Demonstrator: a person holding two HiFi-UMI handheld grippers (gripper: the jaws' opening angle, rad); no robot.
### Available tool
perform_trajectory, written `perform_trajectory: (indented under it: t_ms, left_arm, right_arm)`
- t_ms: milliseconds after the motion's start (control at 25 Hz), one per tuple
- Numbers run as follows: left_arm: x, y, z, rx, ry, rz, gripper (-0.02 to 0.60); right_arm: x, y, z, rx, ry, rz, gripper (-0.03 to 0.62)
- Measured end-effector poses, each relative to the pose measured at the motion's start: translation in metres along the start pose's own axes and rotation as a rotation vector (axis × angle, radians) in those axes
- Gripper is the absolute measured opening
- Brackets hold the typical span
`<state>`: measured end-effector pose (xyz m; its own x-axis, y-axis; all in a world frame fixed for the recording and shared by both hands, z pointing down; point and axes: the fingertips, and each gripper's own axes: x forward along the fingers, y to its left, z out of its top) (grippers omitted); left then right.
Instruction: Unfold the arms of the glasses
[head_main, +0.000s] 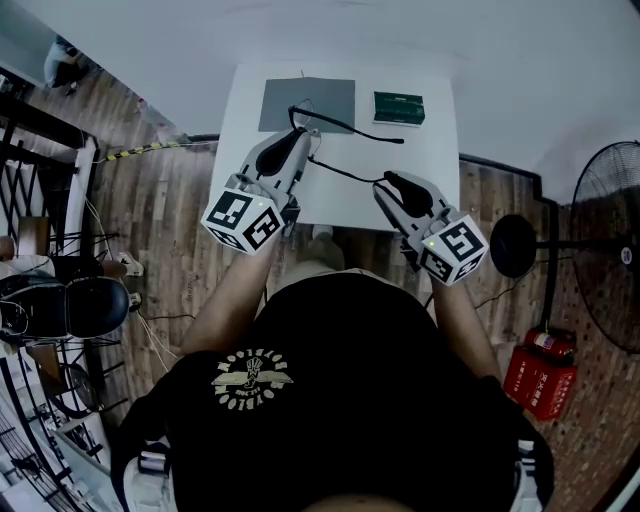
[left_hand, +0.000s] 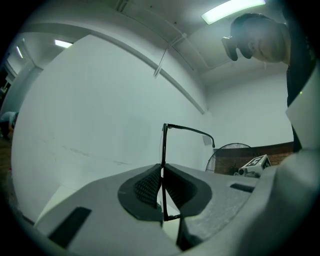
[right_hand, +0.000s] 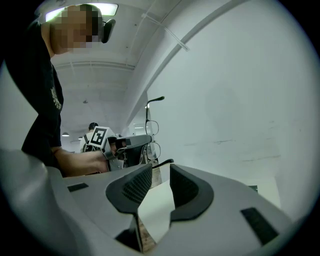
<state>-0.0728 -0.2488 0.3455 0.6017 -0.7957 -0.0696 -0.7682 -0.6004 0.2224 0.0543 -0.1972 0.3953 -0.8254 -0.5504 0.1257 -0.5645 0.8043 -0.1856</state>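
Observation:
Black thin-rimmed glasses (head_main: 330, 122) hang over the white table (head_main: 430, 170), in front of the grey mat. My left gripper (head_main: 305, 135) is shut on the front frame; in the left gripper view the frame (left_hand: 163, 150) stands on edge, pinched between the pads of the left gripper (left_hand: 162, 187). One arm (left_hand: 192, 130) sticks out to the right from the frame's top. The other arm (head_main: 350, 172) reaches toward my right gripper (head_main: 383, 183). In the right gripper view the right gripper (right_hand: 161, 172) is open with nothing between its pads, and that arm's tip (right_hand: 165, 163) lies just beyond them.
A grey mat (head_main: 300, 100) and a green box (head_main: 399, 107) lie at the table's far side. A floor fan (head_main: 610, 250) and a red extinguisher (head_main: 540, 375) stand to the right on the wooden floor. A dark chair (head_main: 80, 305) is at the left.

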Motion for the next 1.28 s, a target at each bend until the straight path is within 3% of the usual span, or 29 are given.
perform_trajectory:
  t_ms: [640,920,1040,1280]
  left_arm:
    - [-0.058,0.057,0.008,0.079,0.002,0.188,0.020]
    - [-0.081,0.073,0.006,0.121,0.022,0.257,0.021]
    - [-0.085,0.075,0.006,0.140,0.030,0.271,0.020]
    - [-0.092,0.070,0.009,0.163,0.027,0.262,0.021]
  right_arm:
    - [-0.053,-0.048,0.018,-0.061,-0.029,-0.189,0.109]
    - [-0.083,-0.071,0.041,-0.085,-0.109,-0.303,0.054]
    - [-0.089,-0.074,0.047,-0.103,-0.125,-0.337,0.006]
    - [-0.090,-0.063,0.054,-0.137,-0.157,-0.346,0.000]
